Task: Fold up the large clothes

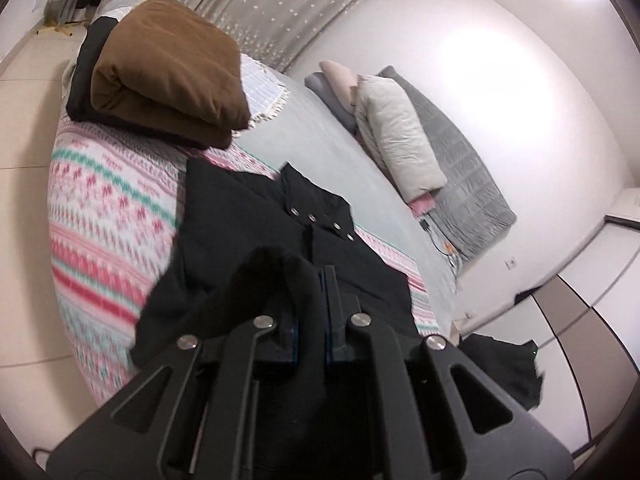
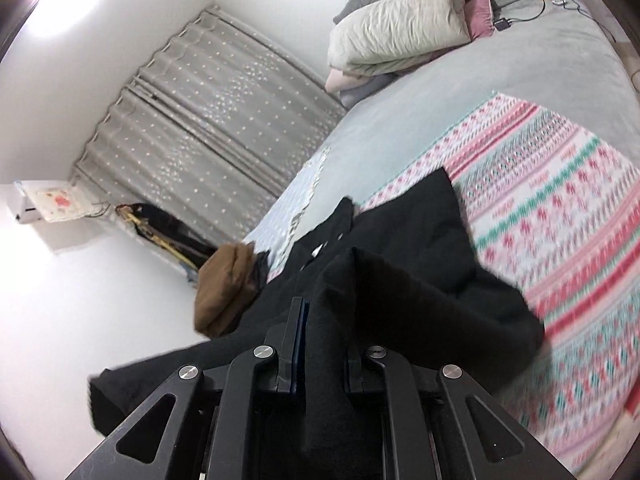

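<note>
A large black garment with metal snap buttons [image 1: 256, 224] lies spread on the patterned bedspread [image 1: 100, 216], its collar end pointing up the bed. My left gripper [image 1: 310, 280] is shut on a bunched fold of the black garment, which drapes over its left finger. In the right wrist view the same black garment [image 2: 420, 248] lies on the bedspread [image 2: 560, 216]. My right gripper [image 2: 324, 308] is shut on another fold of it, and the cloth hides the right finger. Both folds are held lifted above the bed.
A folded brown blanket on black cloth [image 1: 164, 68] sits at the bed's far corner, also in the right wrist view [image 2: 224, 288]. Pillows and folded bedding [image 1: 396, 136] lie by the wall. A charger cable [image 2: 532, 8] lies near them. Curtains [image 2: 208, 120] hang behind.
</note>
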